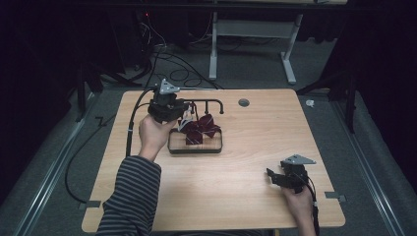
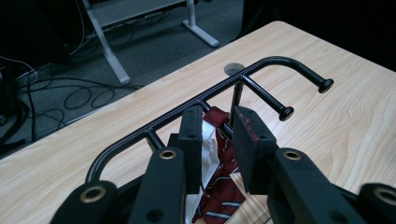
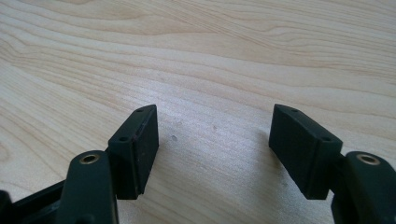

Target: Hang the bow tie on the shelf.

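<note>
Necktie hangs off black rack over tray — left gripper right at it.
Left jaws parted around the tie's white label, pads not pressing; right gripper spread wide over bare surface — well apart.

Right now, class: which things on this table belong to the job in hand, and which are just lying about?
In the job:
- dark red striped tie
- black rack
- black tray
- left gripper

Lying about:
- grey round cap in the table
- right gripper, idle
</note>
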`<act>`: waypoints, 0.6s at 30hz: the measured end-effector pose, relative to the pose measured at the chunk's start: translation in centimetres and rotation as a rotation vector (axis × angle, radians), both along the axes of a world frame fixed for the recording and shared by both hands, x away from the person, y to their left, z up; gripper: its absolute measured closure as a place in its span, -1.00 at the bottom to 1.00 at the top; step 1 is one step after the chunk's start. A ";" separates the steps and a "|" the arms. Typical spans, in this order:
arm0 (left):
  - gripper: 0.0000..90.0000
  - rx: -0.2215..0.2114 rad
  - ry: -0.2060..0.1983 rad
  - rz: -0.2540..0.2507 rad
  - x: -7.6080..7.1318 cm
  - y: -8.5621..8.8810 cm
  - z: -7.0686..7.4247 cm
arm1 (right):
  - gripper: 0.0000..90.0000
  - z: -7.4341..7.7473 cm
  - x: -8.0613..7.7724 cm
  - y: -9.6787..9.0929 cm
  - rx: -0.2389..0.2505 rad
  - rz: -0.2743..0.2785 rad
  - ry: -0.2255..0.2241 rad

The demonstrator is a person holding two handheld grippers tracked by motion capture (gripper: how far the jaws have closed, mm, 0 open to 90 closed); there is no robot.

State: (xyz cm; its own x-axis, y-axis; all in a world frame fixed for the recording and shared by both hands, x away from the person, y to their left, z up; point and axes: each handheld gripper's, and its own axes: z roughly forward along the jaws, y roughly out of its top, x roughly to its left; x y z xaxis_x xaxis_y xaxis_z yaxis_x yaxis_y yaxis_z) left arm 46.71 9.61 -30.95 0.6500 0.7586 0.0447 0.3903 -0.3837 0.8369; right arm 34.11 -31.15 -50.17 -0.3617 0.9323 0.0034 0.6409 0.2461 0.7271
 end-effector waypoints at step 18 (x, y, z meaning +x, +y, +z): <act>0.39 -0.025 -0.013 0.030 -2.0 2.0 0.2 | -0.23 0.0 0.0 0.1 -0.003 0.000 -0.001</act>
State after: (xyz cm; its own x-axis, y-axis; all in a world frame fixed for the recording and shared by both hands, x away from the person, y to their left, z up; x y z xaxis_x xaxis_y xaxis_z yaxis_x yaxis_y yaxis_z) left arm 44.70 11.56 -30.76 0.6268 0.7784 0.0337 0.3905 -0.3512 0.8510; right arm 34.10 -31.10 -50.18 -0.3615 0.9324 0.0001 0.6403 0.2482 0.7269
